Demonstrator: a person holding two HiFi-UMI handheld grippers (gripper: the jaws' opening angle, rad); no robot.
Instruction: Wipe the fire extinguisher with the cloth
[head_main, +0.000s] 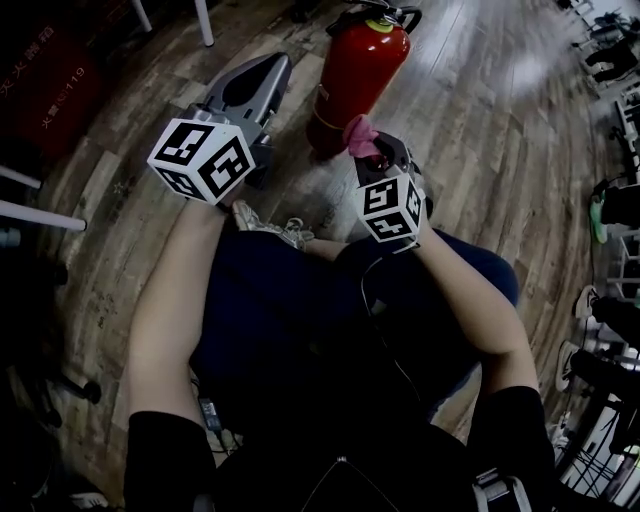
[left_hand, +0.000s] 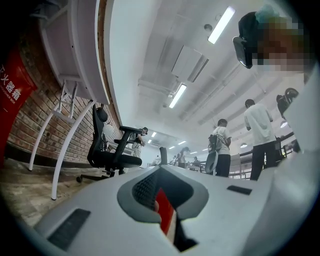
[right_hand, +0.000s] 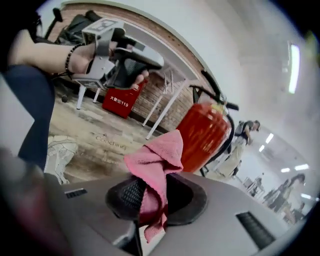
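A red fire extinguisher stands upright on the wooden floor in front of my knees. It fills the right gripper view's middle as the extinguisher. My right gripper is shut on a pink cloth and sits close to the cylinder's lower right side. The cloth bunches up out of the right gripper and hangs below it. My left gripper is held left of the extinguisher, apart from it, jaws together and empty. A red sliver shows through the narrow slit of the left gripper.
A red box marked 119 sits at the far left by white table legs. My shoe rests on the floor between the grippers. An office chair and several standing people are farther off. Dark equipment lines the right edge.
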